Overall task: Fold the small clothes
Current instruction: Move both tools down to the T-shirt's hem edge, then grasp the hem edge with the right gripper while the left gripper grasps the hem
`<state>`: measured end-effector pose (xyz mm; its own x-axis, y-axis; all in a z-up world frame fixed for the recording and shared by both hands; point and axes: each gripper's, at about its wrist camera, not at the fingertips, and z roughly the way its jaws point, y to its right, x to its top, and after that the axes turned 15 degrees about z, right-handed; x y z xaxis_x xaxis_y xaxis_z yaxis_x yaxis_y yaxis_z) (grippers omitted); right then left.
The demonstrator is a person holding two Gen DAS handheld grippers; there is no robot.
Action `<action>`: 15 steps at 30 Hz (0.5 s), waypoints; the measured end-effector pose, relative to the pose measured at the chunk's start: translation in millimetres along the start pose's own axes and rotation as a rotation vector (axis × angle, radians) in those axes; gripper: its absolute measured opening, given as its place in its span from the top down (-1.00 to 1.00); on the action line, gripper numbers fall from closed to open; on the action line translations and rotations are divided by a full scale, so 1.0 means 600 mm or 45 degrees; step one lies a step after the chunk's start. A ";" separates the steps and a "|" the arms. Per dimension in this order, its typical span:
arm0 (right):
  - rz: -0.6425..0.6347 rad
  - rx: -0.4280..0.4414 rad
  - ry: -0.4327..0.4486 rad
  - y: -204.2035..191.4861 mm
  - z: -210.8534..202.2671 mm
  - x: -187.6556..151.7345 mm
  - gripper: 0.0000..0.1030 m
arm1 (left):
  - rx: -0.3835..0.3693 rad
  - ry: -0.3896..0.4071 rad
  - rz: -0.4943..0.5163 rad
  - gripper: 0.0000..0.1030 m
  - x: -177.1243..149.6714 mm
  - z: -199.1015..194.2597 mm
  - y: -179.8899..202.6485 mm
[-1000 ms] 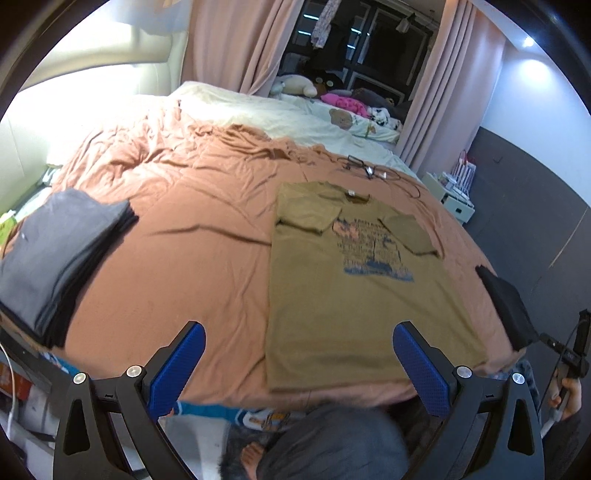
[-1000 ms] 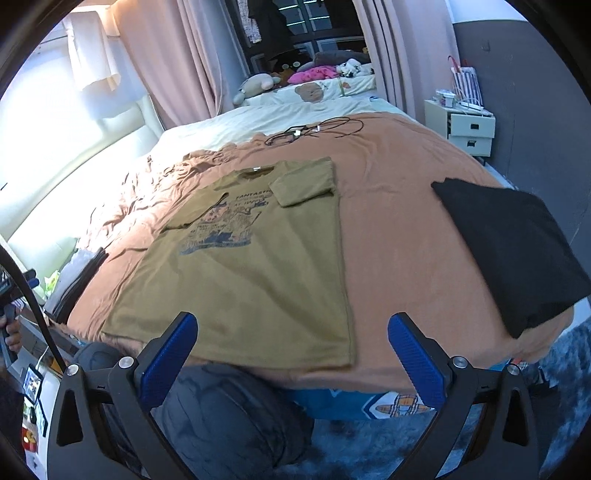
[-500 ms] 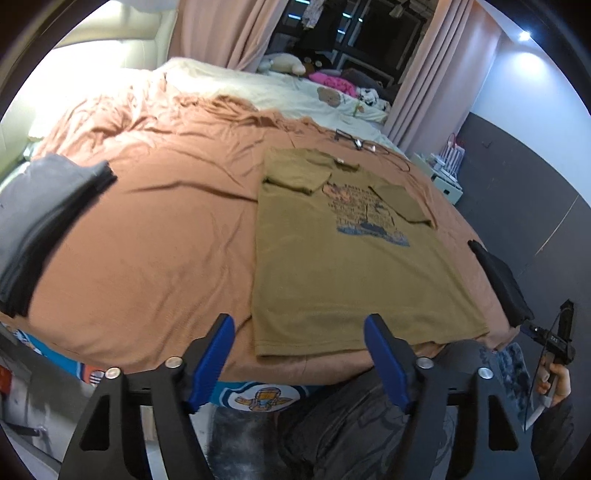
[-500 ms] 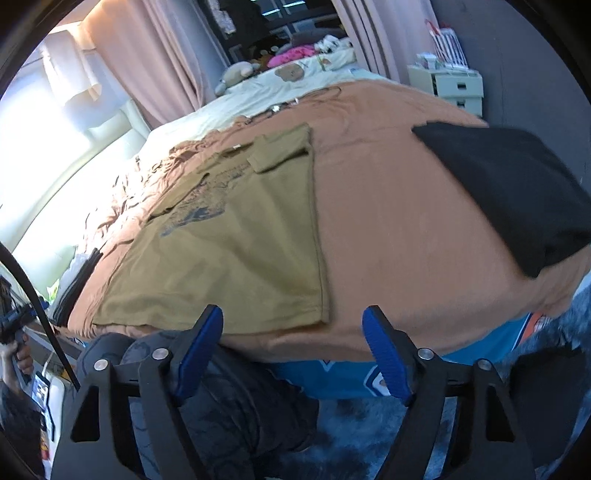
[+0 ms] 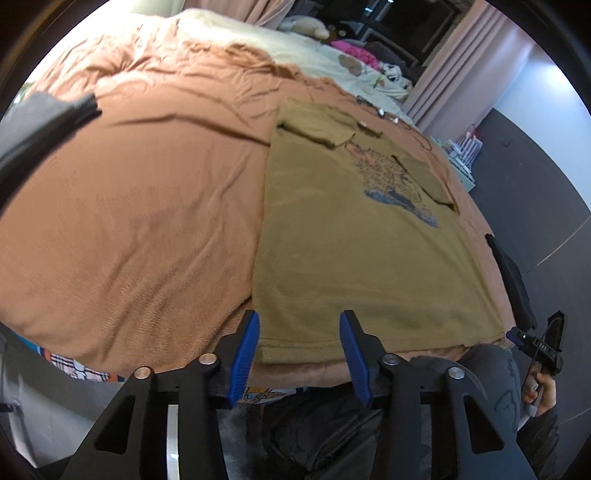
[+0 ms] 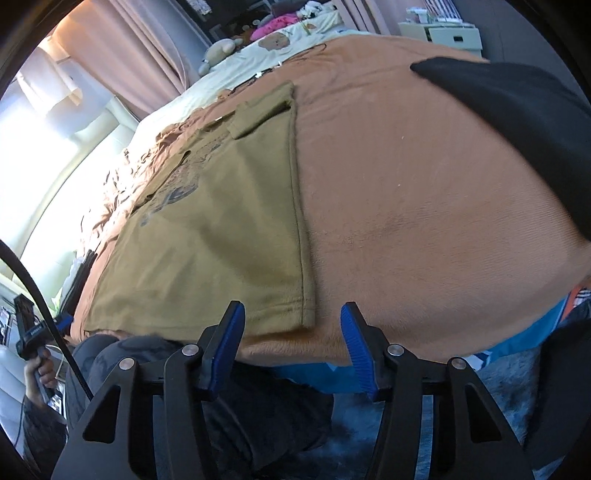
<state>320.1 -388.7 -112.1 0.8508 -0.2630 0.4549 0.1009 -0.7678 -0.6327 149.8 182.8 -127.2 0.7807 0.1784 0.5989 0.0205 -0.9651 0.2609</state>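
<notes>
While both hand-held grippers are lowered at the near hem, the olive T-shirt [image 5: 354,236] is seen laid flat on the bed [image 5: 147,206], printed side up, both sleeves folded in over the chest.

Surroundings, left wrist view: a stack of grey folded clothes [image 5: 33,125] is cut by the left edge of the frame; a black garment [image 5: 511,277] lies at the right edge, just beyond the shirt's side seam. A cable [image 5: 384,112] lies past the collar, upper centre. In the right wrist view the black garment [image 6: 517,110] fills the upper right, well apart from the shirt [image 6: 221,229]. Nothing is seen lying on the shirt or across its hem.

Surface and room: a rust-orange bedspread, rumpled toward the far side; a cream sheet with soft toys [image 5: 306,27] beyond; pink curtains [image 5: 469,62]; a dark wall at right; a white drawer unit [image 6: 443,35].

Orientation: the long axis runs from the bottom centre to the upper centre of the frame, collar far, hem near.

Left hand-held gripper [image 5: 299,350]: jaws half-wide and closing, the hem's left corner framed between the blue pads, not pressed. Right hand-held gripper [image 6: 291,347]: jaws half-wide and closing, the hem's right corner between them, not pressed.
</notes>
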 end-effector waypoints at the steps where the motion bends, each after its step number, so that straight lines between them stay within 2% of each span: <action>1: 0.007 0.010 -0.013 0.002 0.005 0.004 0.13 | -0.011 -0.009 -0.016 0.13 -0.001 0.007 -0.006; 10: 0.085 0.111 -0.071 0.034 0.035 0.025 0.16 | -0.041 -0.044 -0.111 0.16 -0.005 0.040 -0.043; 15: 0.161 0.176 -0.082 0.061 0.046 0.033 0.28 | -0.078 -0.066 -0.173 0.16 -0.006 0.059 -0.062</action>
<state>355.0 -406.3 -143.6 0.8921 -0.3108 0.3281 0.0572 -0.6425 -0.7641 168.4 211.5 -165.7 0.8045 0.2951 0.5155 0.0912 -0.9190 0.3837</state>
